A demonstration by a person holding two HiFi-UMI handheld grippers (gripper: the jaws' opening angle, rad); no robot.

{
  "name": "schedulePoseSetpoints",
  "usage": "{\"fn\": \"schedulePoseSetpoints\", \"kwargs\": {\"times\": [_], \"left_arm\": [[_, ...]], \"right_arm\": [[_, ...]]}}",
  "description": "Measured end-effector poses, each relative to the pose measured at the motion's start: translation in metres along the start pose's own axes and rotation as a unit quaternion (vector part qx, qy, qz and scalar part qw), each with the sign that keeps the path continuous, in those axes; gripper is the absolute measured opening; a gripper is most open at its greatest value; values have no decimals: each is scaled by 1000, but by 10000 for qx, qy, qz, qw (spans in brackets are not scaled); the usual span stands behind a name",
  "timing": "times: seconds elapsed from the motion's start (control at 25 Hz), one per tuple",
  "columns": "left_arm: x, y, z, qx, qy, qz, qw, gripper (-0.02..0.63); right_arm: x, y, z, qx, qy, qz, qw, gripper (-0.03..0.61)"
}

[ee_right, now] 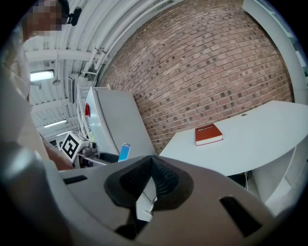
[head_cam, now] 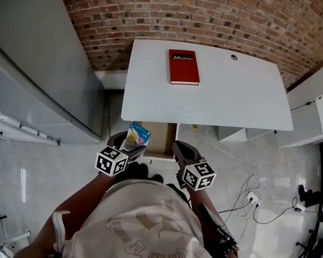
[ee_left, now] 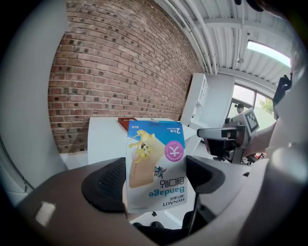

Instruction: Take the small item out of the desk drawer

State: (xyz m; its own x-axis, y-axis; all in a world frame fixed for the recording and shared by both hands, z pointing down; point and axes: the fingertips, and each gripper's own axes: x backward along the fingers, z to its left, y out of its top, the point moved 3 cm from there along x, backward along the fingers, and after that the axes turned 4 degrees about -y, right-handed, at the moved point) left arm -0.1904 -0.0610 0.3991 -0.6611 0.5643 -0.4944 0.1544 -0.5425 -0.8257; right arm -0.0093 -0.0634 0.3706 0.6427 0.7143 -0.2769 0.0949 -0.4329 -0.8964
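Note:
My left gripper (head_cam: 131, 146) is shut on a small blue bandage packet (head_cam: 138, 133), held up in front of the open desk drawer (head_cam: 161, 140). In the left gripper view the packet (ee_left: 155, 166) stands upright and spans the gap between the two dark pads (ee_left: 103, 185). My right gripper (head_cam: 178, 148) hovers beside it on the right, near the drawer's right edge. Its jaws meet in the right gripper view (ee_right: 151, 166), shut with nothing between them. The packet (ee_right: 124, 152) shows small at the left of that view.
A white desk (head_cam: 213, 97) stands against a brick wall, with a red book (head_cam: 183, 67) lying near its back edge. Grey panels rise at the left. Cables and a power strip (head_cam: 253, 196) lie on the floor to the right.

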Motion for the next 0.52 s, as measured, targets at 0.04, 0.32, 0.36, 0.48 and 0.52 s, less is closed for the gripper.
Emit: {"fn": "schedulePoseSetpoints", "kwargs": {"times": [0.04, 0.32, 0.36, 0.48, 0.52], "left_arm": [[0, -1, -1, -2, -10, 0, 10000, 391], [-4, -8, -4, 48, -7, 59, 10000, 391], [-5, -8, -5, 50, 3, 56, 10000, 391], [-8, -6, -5, 42, 32, 23, 10000, 391], [-9, -5, -5, 39, 42, 12, 10000, 391]], "right_arm": [[1, -1, 0, -8, 8, 10, 10000, 5], [5, -6, -1, -10, -2, 88, 10000, 3], [6, -6, -2, -7, 1, 91, 10000, 4], [7, -5, -7, 4, -16, 87, 10000, 4], [7, -5, -9, 8, -25, 84, 10000, 4]]}}
